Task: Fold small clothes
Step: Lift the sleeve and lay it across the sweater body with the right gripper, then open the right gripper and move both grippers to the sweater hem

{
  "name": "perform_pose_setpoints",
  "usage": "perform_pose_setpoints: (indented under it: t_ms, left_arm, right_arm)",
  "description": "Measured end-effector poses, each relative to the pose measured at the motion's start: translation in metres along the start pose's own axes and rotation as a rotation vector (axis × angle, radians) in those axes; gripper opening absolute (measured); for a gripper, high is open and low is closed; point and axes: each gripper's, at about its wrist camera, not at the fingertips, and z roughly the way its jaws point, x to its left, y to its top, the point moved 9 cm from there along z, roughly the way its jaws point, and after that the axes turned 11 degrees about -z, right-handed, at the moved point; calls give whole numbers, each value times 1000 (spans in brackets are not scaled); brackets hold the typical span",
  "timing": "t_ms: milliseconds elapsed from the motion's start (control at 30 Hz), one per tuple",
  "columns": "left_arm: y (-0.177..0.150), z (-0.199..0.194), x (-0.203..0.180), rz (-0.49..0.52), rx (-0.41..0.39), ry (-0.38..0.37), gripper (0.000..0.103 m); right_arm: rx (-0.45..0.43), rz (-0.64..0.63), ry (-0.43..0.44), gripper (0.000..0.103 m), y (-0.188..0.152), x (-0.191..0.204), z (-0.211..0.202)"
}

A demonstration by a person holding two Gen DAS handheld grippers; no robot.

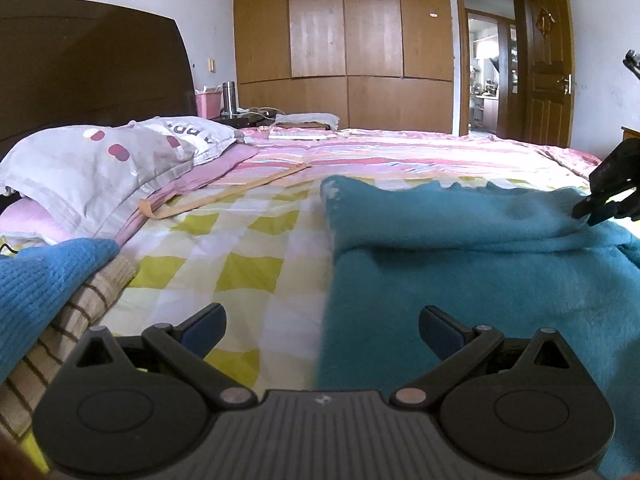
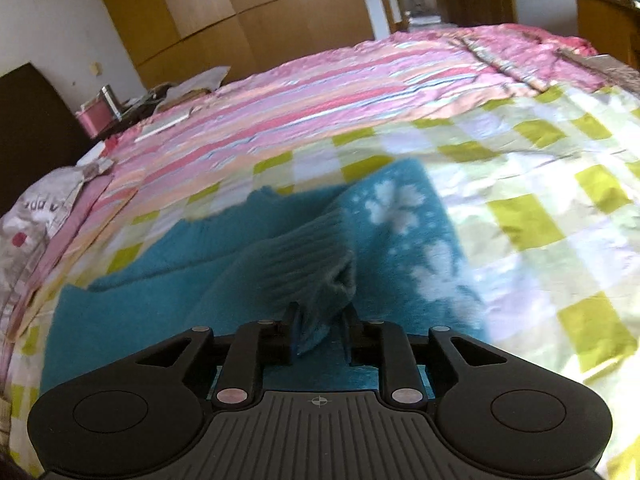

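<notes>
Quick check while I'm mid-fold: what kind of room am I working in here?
A bedroom in a home, most likely. The teal sweater lies on a bed with a checked sheet, a pillow sits against a dark headboard, and a wooden wardrobe lines the far wall.

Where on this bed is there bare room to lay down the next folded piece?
The checkered sheet is bare between the teal sweater and the pillow, and again on the sweater's other side. The corner holding the blue knit and striped cloth is crowded.
</notes>
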Motion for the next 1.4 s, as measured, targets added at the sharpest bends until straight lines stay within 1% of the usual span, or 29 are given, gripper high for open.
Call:
perform_pose_setpoints:
  t_ms: [133,233,267,300,367,500,567,667,733,867,1033,1133,1233,1400]
  left_arm:
    - [2,-2,1,9,-10,9,103]
    - [5,-5,2,4,-21,11,103]
    - [5,-6,2,1,-23,11,103]
    - [5,-6,2,0,-24,12,103]
    - [5,-5,3,1,-21,14,103]
    - [2,-2,2,6,-6,17,103]
    - [0,-2,2,16,-1,23,103]
    - [-3,-2,4,18,15,31,103]
    - [-5,-3,6,14,24,43,103]
    - [-8,-11,7,8,53,47,103]
    - [-6,-38,5,42,40,51,103]
    - [-13,-57,5,53,59,38,103]
    - [-25,-73,4,74,92,26,103]
    - [-50,-99,1,142,145,24,102]
  right_arm:
    - [-37,-63,-83,26,9,4,-5]
    - [-78,-115,-185,27,14,4,-11]
    - [-86,-124,-205,27,15,3,-11]
    - [-89,-117,-208,27,16,1,-12]
    - [-98,-107,-179,27,15,1,-14]
    - [-124,-167,-108,27,19,18,-10]
    - [-89,-185,-86,27,16,24,2]
    - [-14,-219,-104,26,3,24,22]
    - [-11,-211,-100,26,-2,22,20]
    - [-15,-185,-37,26,-7,23,-3]
    - [-34,-215,49,27,-28,21,-60]
    - [-11,-218,84,27,-58,6,-96]
    - [20,-212,91,27,-91,-12,-126]
    - [53,-147,96,27,-142,-47,-173]
